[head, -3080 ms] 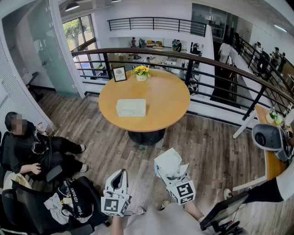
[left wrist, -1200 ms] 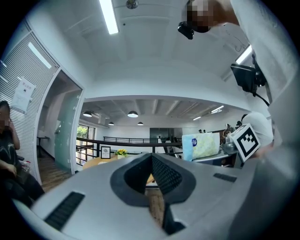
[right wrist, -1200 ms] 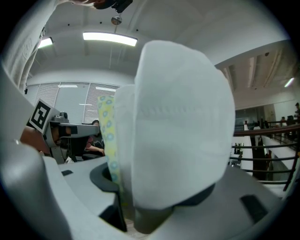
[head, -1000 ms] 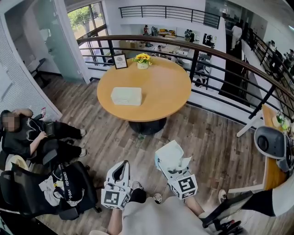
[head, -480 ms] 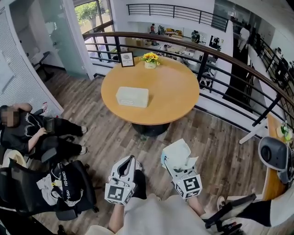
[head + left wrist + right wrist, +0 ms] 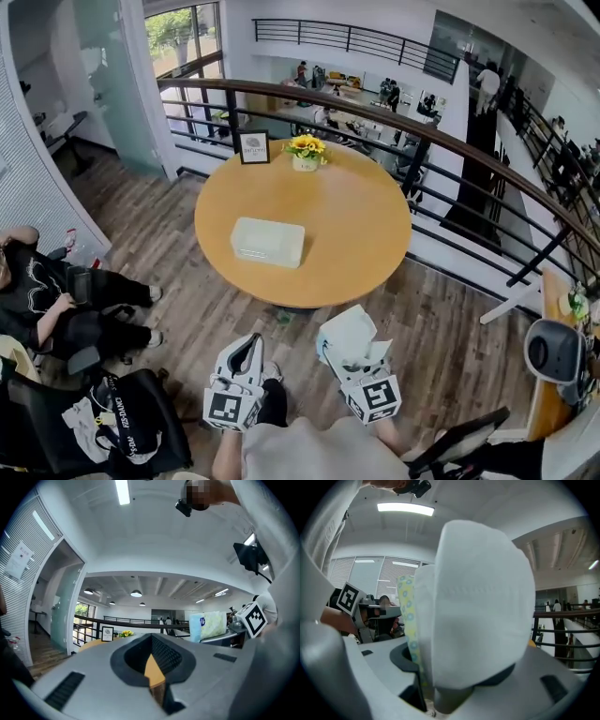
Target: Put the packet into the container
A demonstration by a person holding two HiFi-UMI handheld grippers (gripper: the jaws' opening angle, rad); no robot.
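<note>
Left tongs [image 6: 251, 341]: I hold them low in front of my body, with the tips pointing away toward the table [image 6: 356, 253] and well short of it. The jaws are pressed together with nothing between them; a sliver of orange tabletop shows through the hollow behind the tips.
Right tongs [image 6: 345, 354]: just beside the left pair at about the same height, tilted forward and up. The jaws pinch the packet [image 6: 345, 328] by its lower end.
Packet: white and soft, standing up out of my right jaws over the wooden floor [image 6: 441, 328] — well apart from the container [image 6: 268, 242].
Container: a pale box lying flat on the round table, left of its middle. It looks closed.
Table's far edge: a small picture frame [image 6: 254, 148] and a pot of yellow flowers [image 6: 305, 150], near each other.
Cut off: only the ends of my forearms and some shirt show at the head view's bottom edge. A seated person [image 6: 42, 300] is clipped by the left edge.
Hidden: in the right gripper view the packet fills the middle, covering table and container.
Writing: there are square black-and-white markers on both cubes. The packet has a round blue mark and a yellow strip with blue dots, neither readable. The print in the frame is too small to read.
</note>
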